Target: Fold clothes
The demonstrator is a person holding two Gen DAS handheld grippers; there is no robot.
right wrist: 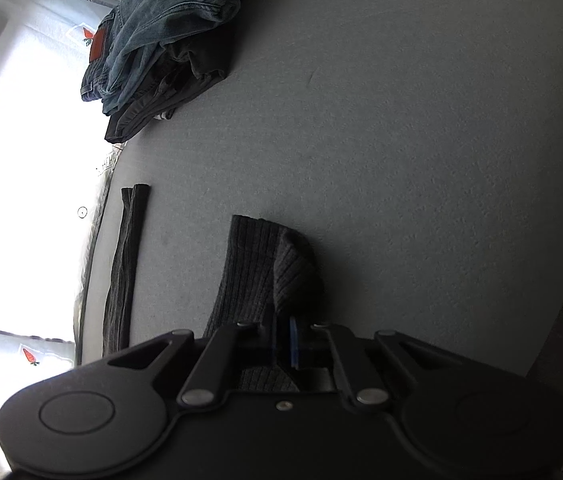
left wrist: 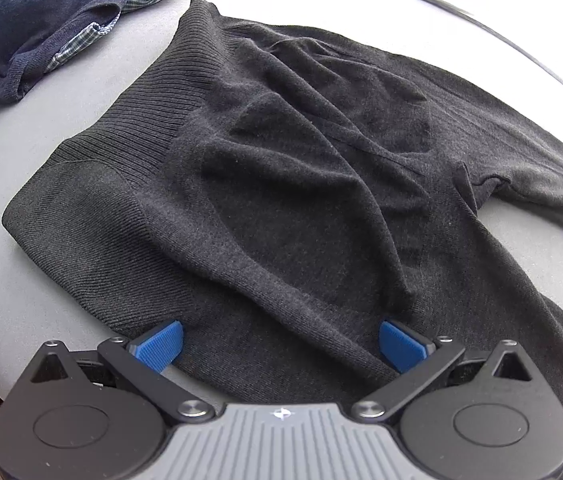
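My left gripper (left wrist: 280, 344) has its jaws spread wide over the near hem of the dark grey sweater (left wrist: 301, 184), gripping nothing. My right gripper (right wrist: 286, 340) is pinched tight on a ribbed cuff (right wrist: 269, 268). The sweater lies flat on the grey worktop (left wrist: 41, 128). Navy top (left wrist: 37, 20) at eleven o'clock; jeans (right wrist: 161, 36) at eleven too.

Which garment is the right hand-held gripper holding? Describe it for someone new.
On the grey table, far from the jeans piled at the far edge, find the right hand-held gripper. It is shut on a dark grey ribbed cuff, wider than the thin dark strip lying beside it.
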